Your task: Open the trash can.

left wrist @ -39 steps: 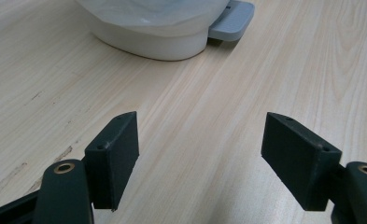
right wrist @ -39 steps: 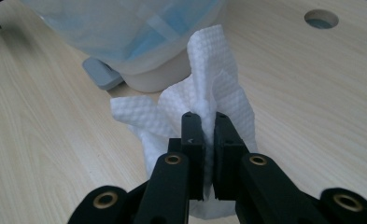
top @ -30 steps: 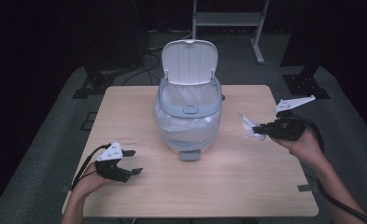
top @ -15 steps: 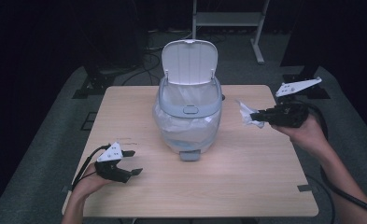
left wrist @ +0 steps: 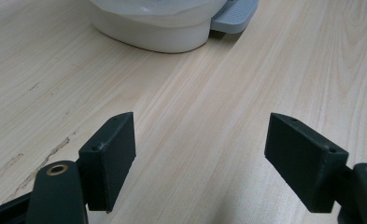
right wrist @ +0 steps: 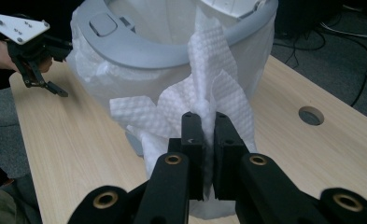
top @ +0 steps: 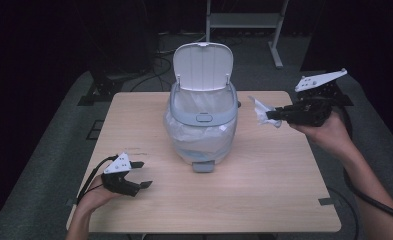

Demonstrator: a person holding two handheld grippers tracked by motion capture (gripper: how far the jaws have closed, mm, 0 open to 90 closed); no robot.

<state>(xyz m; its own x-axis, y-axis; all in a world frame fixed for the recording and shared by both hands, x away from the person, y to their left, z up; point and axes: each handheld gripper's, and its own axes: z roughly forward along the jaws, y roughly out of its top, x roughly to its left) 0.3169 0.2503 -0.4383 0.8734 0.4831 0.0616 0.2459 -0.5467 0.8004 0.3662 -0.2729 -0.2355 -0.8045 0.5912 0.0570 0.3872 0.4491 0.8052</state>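
A crumpled white paper towel (right wrist: 204, 93) is pinched between the fingers (right wrist: 193, 140) of the right gripper (right wrist: 204, 122), which are closed tight on it with only the sheet's thickness between them. In the high view the right gripper (top: 270, 115) is held above the bench (top: 264, 200), just to the right of the bin's rim, and the paper towel (top: 260, 109) juts out toward the bin. The bin (top: 203, 120) stands at the middle of the bench with its lid (top: 203, 66) raised upright and a clear liner (top: 181, 131) folded over its grey rim. The fingers (left wrist: 111, 154) of the left gripper (top: 140, 174) are spread wide with nothing between them; the gripper is held low at the bench's near left corner, well apart from the bin, whose pedal (left wrist: 232, 16) is seen ahead.
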